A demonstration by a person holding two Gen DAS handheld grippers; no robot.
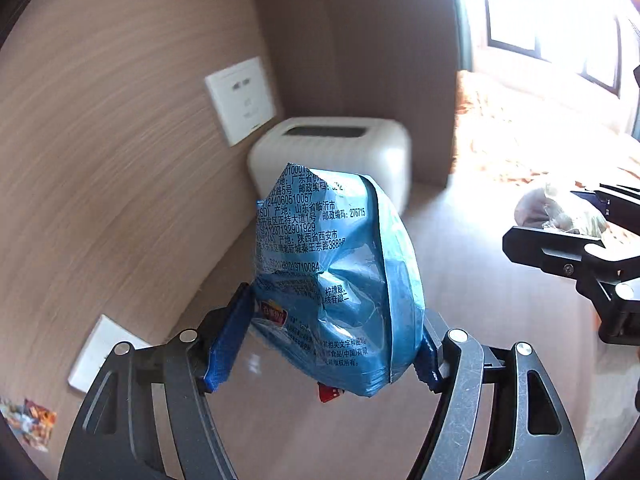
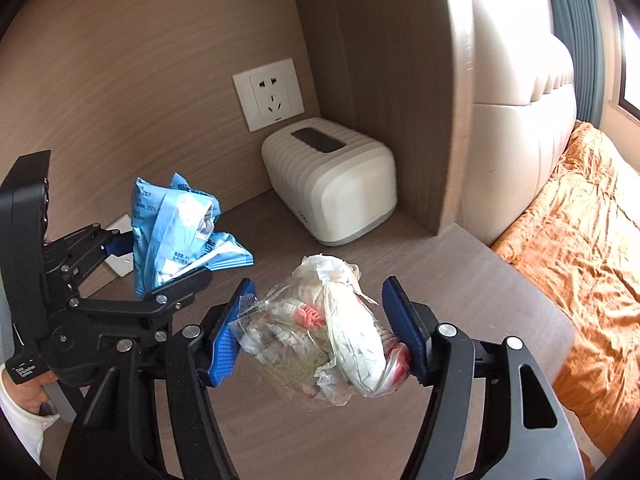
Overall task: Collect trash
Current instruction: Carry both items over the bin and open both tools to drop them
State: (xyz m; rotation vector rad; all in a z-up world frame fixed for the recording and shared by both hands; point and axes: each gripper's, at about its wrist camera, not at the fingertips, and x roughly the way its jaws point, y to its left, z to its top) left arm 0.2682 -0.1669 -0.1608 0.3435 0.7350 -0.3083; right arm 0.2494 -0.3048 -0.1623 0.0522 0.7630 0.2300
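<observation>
Left hand-held gripper [image 1: 326,344] clamps blue snack bag [image 1: 336,272] standing upright.

The left tool [image 1: 326,340], black metal with blue ribbed pads, is closed on a crumpled light-blue foil snack bag [image 1: 336,280]; both pads press its lower part and the bag stands up between them. The right tool [image 2: 316,332], of the same build, is clamped on a clear plastic bag stuffed with white tissue [image 2: 324,332], one pad on each side. Seen from the snack bag, the right tool is to its right and near. A hand [image 2: 28,394] in a white sleeve holds the left tool's handle.
</observation>
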